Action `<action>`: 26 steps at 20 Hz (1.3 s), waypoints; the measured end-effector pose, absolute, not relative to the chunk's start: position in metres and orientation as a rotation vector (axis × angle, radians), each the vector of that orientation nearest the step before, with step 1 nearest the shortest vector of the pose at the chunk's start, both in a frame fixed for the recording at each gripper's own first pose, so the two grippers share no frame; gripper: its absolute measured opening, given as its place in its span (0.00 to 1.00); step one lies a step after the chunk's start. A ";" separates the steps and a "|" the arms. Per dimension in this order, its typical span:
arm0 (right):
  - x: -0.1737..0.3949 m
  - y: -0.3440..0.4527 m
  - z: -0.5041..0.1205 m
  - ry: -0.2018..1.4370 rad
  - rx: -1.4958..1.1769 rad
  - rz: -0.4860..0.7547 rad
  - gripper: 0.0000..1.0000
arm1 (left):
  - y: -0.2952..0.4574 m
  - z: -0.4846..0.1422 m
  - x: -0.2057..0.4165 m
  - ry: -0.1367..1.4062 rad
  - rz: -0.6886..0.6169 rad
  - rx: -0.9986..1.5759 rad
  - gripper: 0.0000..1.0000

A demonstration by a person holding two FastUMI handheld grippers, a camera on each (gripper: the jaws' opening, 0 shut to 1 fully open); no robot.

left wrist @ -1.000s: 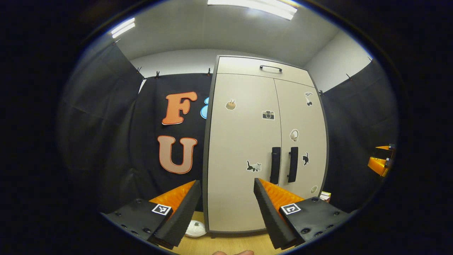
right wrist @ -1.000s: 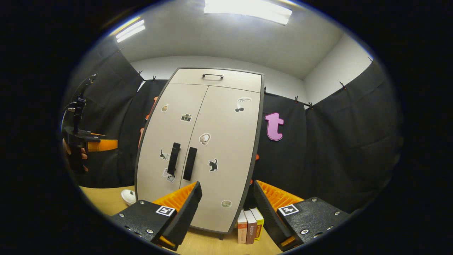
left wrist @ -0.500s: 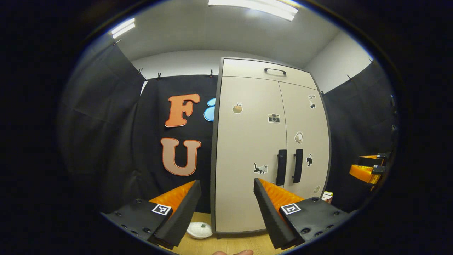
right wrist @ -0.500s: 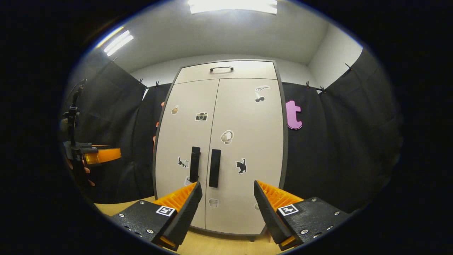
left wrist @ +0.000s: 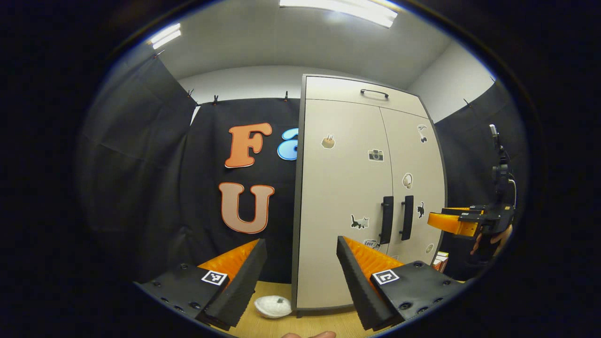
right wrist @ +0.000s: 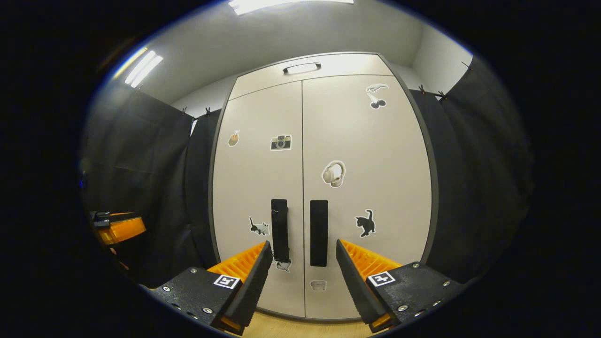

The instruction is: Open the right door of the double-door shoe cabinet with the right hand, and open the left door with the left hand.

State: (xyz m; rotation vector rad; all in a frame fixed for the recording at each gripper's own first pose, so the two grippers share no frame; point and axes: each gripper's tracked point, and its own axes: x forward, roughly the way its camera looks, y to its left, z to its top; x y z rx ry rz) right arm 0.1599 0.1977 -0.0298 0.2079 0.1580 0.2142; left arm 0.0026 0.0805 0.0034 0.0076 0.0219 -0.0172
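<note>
A beige double-door shoe cabinet [right wrist: 357, 155] with stickers stands straight ahead in the right gripper view, both doors closed. Its right door handle [right wrist: 319, 233] is a black vertical bar just above the gap of my open right gripper [right wrist: 300, 272]; the left door handle [right wrist: 280, 230] sits beside it. In the left gripper view the cabinet [left wrist: 342, 197] stands to the right, with its left handle [left wrist: 387, 219] and right handle [left wrist: 406, 218]. My left gripper [left wrist: 300, 272] is open, well short of the cabinet. The right gripper [left wrist: 458, 221], held by a hand, also shows at the far right of that view.
A white round object [left wrist: 273, 306] lies on the wooden floor [left wrist: 305, 324] by the cabinet's left corner. A top compartment with a black handle [right wrist: 302, 67] sits above the doors. Books [left wrist: 440, 261] stand at the cabinet's right side. Black cloth hangs on both sides.
The right gripper has moved closer to the cabinet and centred on the handles. In the left gripper view the cabinet has slid to the right, and the right gripper has come further into sight.
</note>
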 end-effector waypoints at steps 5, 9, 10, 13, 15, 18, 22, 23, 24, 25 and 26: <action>0.209 0.191 -0.055 0.218 0.241 0.148 0.78 | 0.101 0.000 0.008 0.010 0.012 0.020 0.96; 0.235 0.193 -0.065 0.255 0.255 0.129 0.74 | 0.116 -0.004 0.014 0.012 0.044 0.022 0.96; 0.239 0.195 -0.064 0.252 0.262 0.121 0.70 | 0.120 -0.005 0.014 0.009 0.054 0.024 0.96; 0.250 0.194 -0.062 0.247 0.241 0.093 0.56 | 0.123 -0.006 0.014 0.009 0.062 0.027 0.95; 0.255 0.196 -0.064 0.252 0.227 0.075 0.52 | 0.129 -0.003 0.014 -0.005 0.083 0.026 0.95; 0.260 0.200 -0.075 0.290 0.228 0.052 0.43 | 0.131 0.002 0.013 -0.019 0.098 0.022 0.96; 0.259 0.200 -0.073 0.286 0.214 0.064 0.34 | 0.131 0.002 0.009 -0.016 0.100 0.019 0.96; 0.261 0.200 -0.073 0.291 0.222 0.072 0.32 | 0.129 0.002 0.008 -0.012 0.100 0.015 0.97; 0.260 0.201 -0.074 0.312 0.256 0.079 0.28 | 0.127 0.001 0.007 -0.005 0.095 0.012 0.97; 0.259 0.200 -0.075 0.336 0.301 0.081 0.25 | 0.123 0.000 0.006 0.003 0.090 0.008 0.96; 0.257 0.201 -0.074 0.352 0.332 0.076 0.22 | 0.120 -0.001 0.005 0.008 0.086 0.002 0.97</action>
